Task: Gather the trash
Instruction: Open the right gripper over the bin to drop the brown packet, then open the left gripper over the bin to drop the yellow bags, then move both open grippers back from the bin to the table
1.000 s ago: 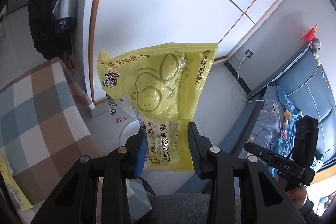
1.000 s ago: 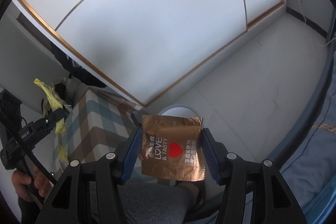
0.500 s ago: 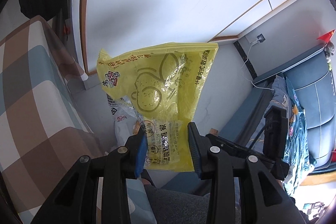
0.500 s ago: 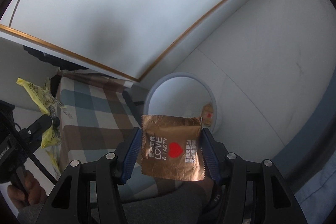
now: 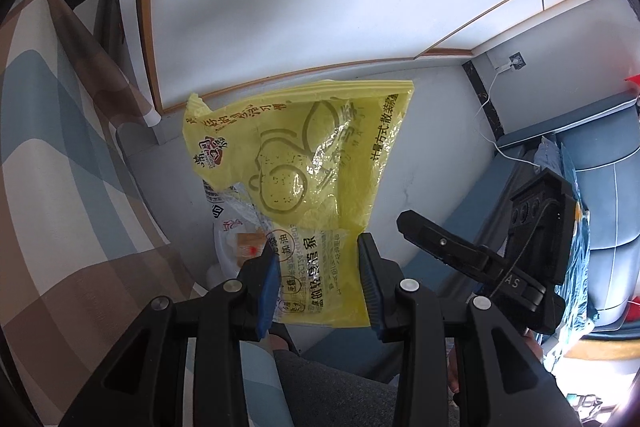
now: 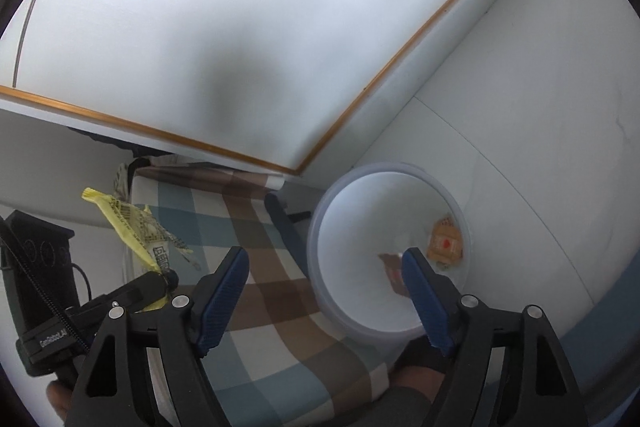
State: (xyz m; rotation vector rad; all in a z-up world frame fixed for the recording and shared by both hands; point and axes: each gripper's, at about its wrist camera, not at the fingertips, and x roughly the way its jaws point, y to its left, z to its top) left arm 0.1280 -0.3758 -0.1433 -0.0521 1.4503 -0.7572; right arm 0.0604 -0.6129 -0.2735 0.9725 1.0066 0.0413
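Observation:
My left gripper [image 5: 318, 279] is shut on a yellow plastic snack bag [image 5: 304, 163] and holds it up above the floor; it also shows in the right wrist view [image 6: 136, 231]. My right gripper [image 6: 326, 291] is open and empty above a white round bin [image 6: 328, 291] on the floor. A brown wrapper [image 6: 394, 269] is blurred inside the bin, beside a small orange wrapper [image 6: 446, 243] at its bottom. In the left wrist view the bin [image 5: 224, 247] shows partly behind the bag, and the right gripper's body [image 5: 480, 259] shows at the right.
A checked brown, blue and white cloth surface [image 6: 256, 267] lies left of the bin and also shows in the left wrist view [image 5: 60, 167]. A white wall with wooden trim [image 6: 280, 167] stands behind. A blue sofa [image 5: 600, 187] is at the right.
My right gripper opened and let go of the brown wrapper, which dropped into the bin. Both grippers tilted further down toward the bin. The left still holds the yellow bag.

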